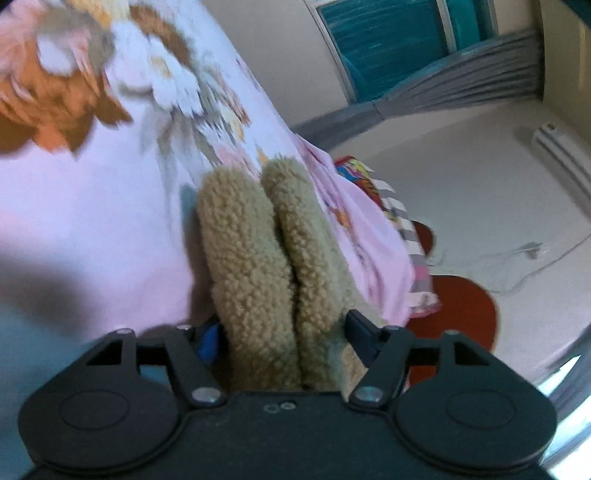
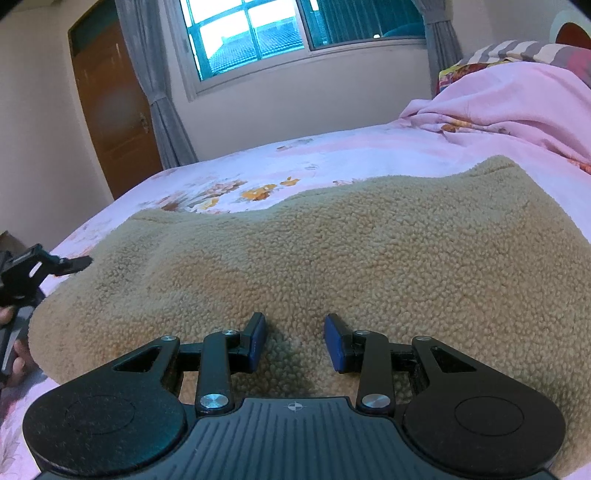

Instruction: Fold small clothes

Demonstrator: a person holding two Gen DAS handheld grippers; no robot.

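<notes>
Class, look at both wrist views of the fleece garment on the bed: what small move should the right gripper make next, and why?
Probably close the right gripper on the fleece garment. Its jaws stand open with fleece bunched between them, while the left gripper appears already shut on a doubled fold of the same fleece. With both ends held, the garment could be lifted off the pink floral bedsheet and folded.

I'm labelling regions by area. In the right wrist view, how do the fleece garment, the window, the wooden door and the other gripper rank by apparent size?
1. Tan fleece garment, though nearness inflates it.
2. Window.
3. Wooden door, close to the window; unsure.
4. Left gripper, cut off at the edge.
</notes>
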